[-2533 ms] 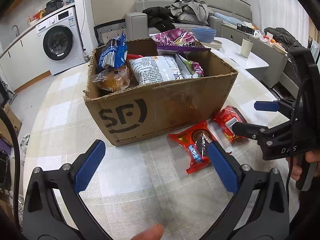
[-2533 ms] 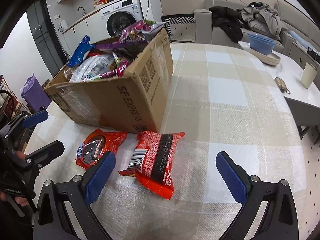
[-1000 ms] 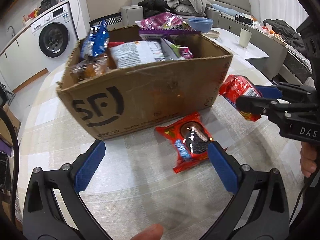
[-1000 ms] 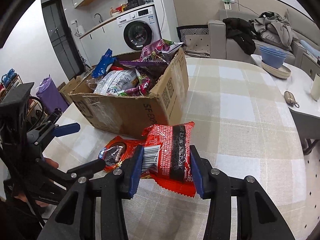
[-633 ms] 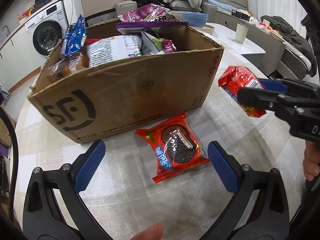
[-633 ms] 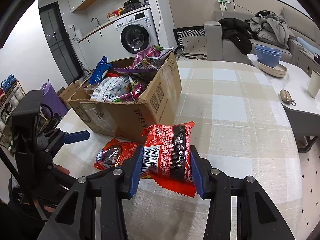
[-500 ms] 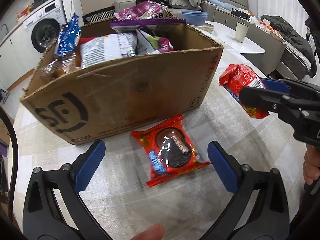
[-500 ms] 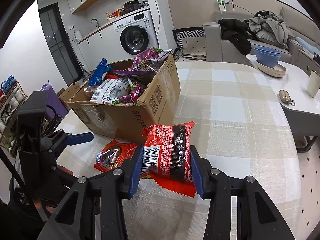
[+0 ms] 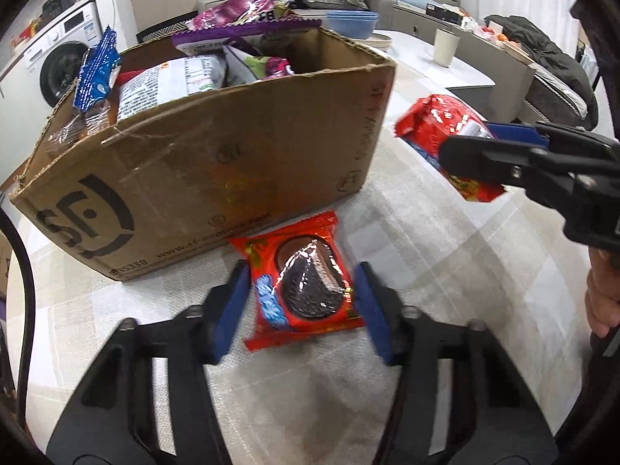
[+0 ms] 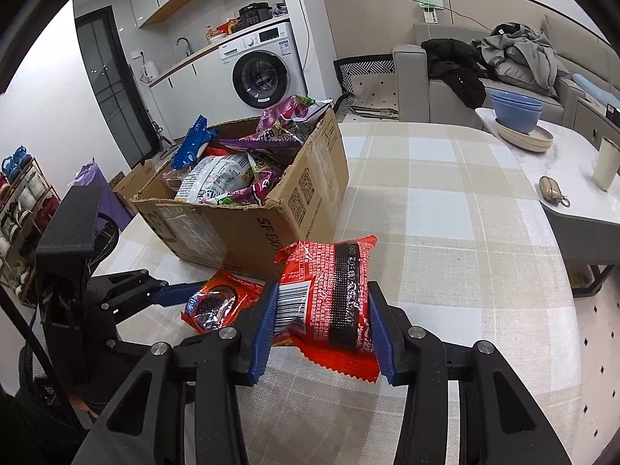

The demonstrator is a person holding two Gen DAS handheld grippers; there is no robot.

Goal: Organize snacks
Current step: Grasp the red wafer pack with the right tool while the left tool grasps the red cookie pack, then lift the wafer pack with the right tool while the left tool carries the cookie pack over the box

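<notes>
My left claw [image 9: 300, 302] has just been closing, and the cookie pack [image 9: 304, 285] is between its blue pads. The pads sit right at the two sides of the pack, but the picture is blurry there, so I cannot tell if they press on it yet. The cookie pack is red with a dark round cookie on it. It lies flat on the checked cloth [image 9: 445, 255], just in front of the box [image 9: 201, 166] and near its corner. My right claw [image 10: 319, 314] is shut tight on the red bag [image 10: 329, 294]. The blue pads squeeze the bag from both sides, and I hold it up off the cloth, a little in front of the box corner. The bag has a black stripe and a white bar code on it. From the left camera I can see the red bag out to the right of the box, with the right claw's black fingers around it. The box is brown and open on top. It is full of snacks: a blue pack [image 9: 95, 73], a white bag [image 9: 170, 81] and a purple bag [image 9: 248, 19] that pokes up over the rim. Behind the table there is a washer [image 10: 263, 69], a sofa with coats on it, and blue bowls [image 10: 515, 110] on a white side table.
</notes>
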